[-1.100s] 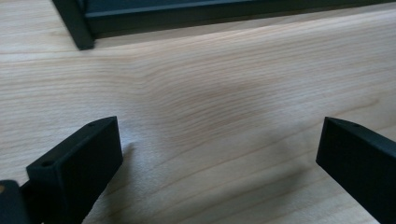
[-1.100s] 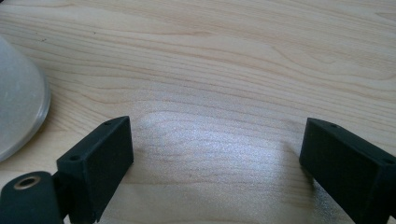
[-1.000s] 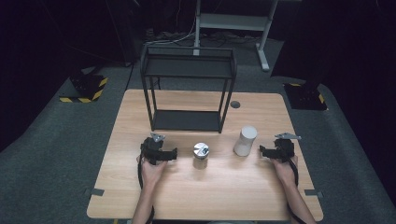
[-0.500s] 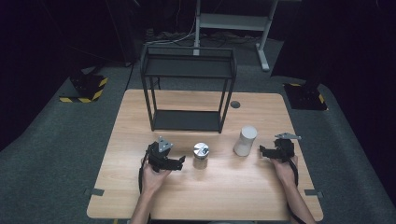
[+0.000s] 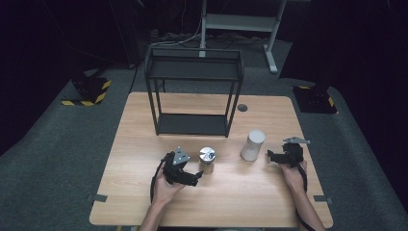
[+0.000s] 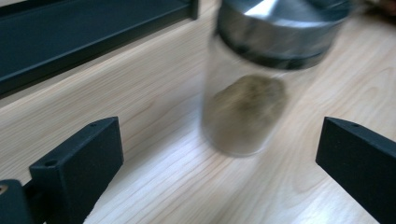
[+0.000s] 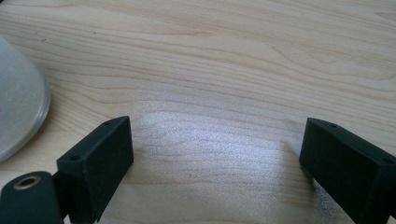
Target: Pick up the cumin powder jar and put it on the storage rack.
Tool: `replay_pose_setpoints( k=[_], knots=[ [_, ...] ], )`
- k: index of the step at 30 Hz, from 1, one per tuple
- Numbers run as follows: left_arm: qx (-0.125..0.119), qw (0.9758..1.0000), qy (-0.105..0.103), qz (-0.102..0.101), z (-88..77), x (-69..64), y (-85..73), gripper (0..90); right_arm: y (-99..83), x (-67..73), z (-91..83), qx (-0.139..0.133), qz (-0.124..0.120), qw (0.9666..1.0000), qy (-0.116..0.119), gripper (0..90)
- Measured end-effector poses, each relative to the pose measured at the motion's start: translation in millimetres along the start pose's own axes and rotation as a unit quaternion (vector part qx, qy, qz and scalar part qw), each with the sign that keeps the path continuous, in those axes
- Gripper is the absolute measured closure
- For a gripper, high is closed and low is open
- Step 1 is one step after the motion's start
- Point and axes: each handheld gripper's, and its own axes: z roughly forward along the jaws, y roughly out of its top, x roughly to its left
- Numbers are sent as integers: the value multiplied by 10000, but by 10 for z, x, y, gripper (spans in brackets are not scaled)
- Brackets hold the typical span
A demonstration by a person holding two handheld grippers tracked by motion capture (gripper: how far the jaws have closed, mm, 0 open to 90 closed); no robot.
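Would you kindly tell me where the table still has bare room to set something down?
The near strip of the table, between the two forearms, is bare. So is the left side beside the black rack. It is crowded mid-table: the left claw sits at the glass jar, the white cylinder by the right claw.

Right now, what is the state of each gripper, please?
Left gripper: open, jaws apart before the glass jar, not touching it.
Right gripper: open, holding nothing.
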Motion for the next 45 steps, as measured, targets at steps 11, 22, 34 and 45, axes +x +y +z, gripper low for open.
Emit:
replay_pose_setpoints(
  k=[11,22,34,45],
  knots=[
    [19,9996,-169,233,240,-65,183,11,-1,0,0,-4,1,10000,1,93],
    [61,9994,-178,277,413,-76,262,38,-1,1,0,-4,1,10000,0,93],
    [23,9998,14,185,535,-129,228,92,-1,-1,0,-4,4,10000,2,94],
    [42,9992,275,296,591,-233,220,202,-2,-1,0,-6,5,10000,2,94]
  ],
)
